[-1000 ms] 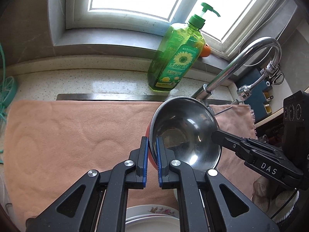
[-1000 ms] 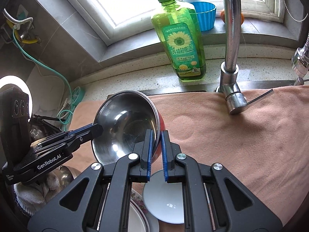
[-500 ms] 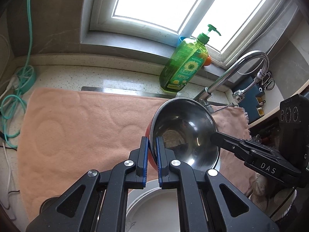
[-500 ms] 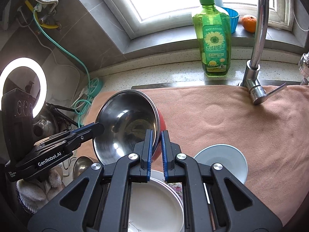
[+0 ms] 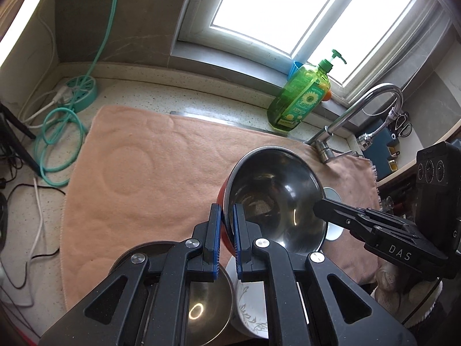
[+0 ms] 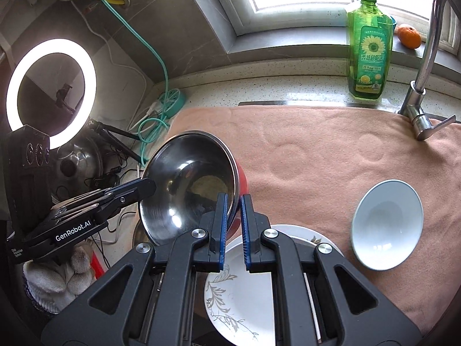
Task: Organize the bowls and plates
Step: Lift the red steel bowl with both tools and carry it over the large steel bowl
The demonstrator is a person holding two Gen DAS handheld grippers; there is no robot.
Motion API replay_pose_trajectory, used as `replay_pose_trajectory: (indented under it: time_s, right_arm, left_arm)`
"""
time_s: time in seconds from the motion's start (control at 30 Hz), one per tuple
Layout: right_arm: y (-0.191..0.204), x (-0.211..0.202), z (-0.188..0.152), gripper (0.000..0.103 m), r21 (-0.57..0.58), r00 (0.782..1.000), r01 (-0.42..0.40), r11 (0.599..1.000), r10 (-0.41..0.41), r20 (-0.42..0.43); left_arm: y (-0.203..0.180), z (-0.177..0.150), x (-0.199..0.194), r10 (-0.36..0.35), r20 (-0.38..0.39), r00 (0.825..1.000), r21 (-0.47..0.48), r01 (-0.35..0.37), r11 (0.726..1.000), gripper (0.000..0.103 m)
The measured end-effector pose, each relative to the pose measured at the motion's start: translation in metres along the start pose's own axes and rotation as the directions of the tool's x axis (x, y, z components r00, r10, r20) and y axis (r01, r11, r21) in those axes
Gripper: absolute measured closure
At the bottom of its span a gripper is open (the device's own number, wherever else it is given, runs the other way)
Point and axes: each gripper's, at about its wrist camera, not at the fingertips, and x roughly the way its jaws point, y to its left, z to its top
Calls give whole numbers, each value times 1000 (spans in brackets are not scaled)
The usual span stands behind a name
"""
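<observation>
Sideways, both tongs [image 5: 227, 219] [image 6: 232, 210] pinch the steel bowl [image 6: 190, 184], mouth tilted toward the cameras

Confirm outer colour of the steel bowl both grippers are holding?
Red outside, bare steel inside: round stainless steel bowl. Shows best in the right wrist view.

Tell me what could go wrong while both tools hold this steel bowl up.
1. The left tool and right tool pinch only the thin rim of the red-sided stainless steel bowl; it could slip or twist.
2. If dropped, it may strike the white floral-patterned plate below.
3. The small white ceramic bowl sits nearby.
</observation>
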Motion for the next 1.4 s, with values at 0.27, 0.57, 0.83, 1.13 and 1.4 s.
replay_pose_trajectory:
  time_s: [0.27,0.57,0.83,1.13,1.4]
  right_arm:
    - [28,16,-23,94,-35,999,-19,999,17,-46]
    - [54,45,-49,94,-83,992,-39,996,29,-122]
    - [65,66,-63,94,-95,985,-34,995,18,-169]
    - [70,84,-72,94,-104,979,-12,994,-10,-202]
    - [70,94,-73,94,-112,976,12,994,-36,-213]
  left_arm:
    - [23,-23,-18,16,-1,1000,-31,-16,999,96]
    - [56,-51,-23,56,-40,998,-76,-59,995,97]
    - [72,-68,-24,83,-66,994,-92,-89,992,96]
    - [80,-81,-13,107,-106,989,-79,-116,990,96]
    - [81,-84,-4,125,-127,984,-56,-133,990,97]
